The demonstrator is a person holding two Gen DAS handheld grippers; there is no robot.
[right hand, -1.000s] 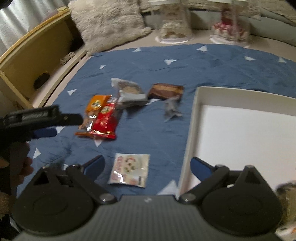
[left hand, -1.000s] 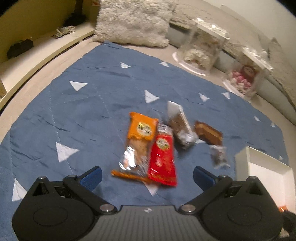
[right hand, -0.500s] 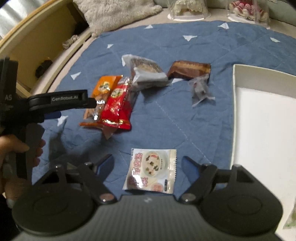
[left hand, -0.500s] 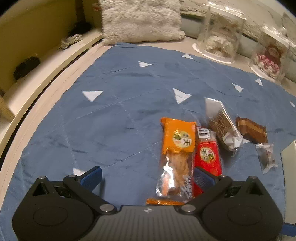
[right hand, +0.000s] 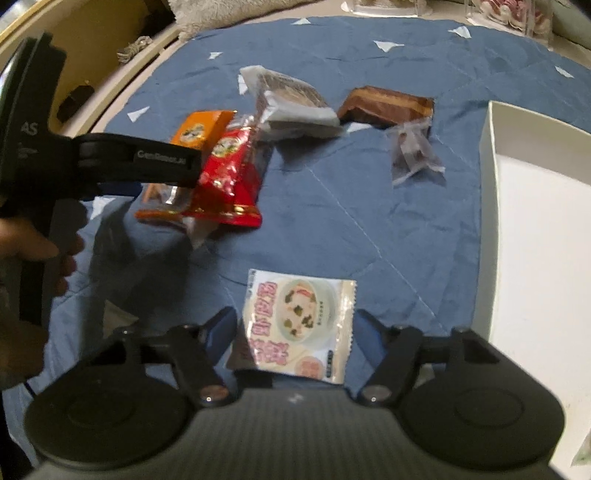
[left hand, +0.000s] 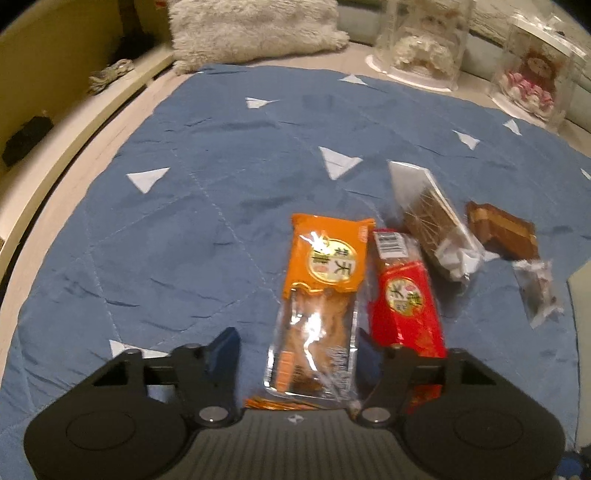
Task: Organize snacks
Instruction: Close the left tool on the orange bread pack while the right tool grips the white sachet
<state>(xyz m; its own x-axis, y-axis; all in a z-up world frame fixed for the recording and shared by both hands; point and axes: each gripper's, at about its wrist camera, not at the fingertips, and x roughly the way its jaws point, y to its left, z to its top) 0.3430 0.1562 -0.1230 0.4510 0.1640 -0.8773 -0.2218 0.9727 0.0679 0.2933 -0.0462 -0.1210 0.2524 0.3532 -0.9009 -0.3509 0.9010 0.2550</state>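
Observation:
My left gripper [left hand: 295,354] is open with its fingers on either side of the near end of an orange snack packet [left hand: 321,295], which lies on the blue quilt [left hand: 166,229]. A red packet [left hand: 404,299] lies right beside it. My right gripper [right hand: 295,332] is open around a white soup sachet [right hand: 299,321] on the quilt. The left gripper also shows in the right wrist view [right hand: 140,158], over the orange packet [right hand: 201,129] and the red packet [right hand: 231,177].
A clear-wrapped wafer pack [left hand: 436,229], a brown cake bar [left hand: 502,232] and a small clear-wrapped sweet [left hand: 539,288] lie to the right. A white tray [right hand: 535,236] stands at the right. A fluffy cushion [left hand: 255,29] and clear display boxes [left hand: 424,40] stand behind the quilt.
Both grippers moved forward and down. The left one now straddles the orange packet and the right one the soup sachet; both jaws have narrowed.

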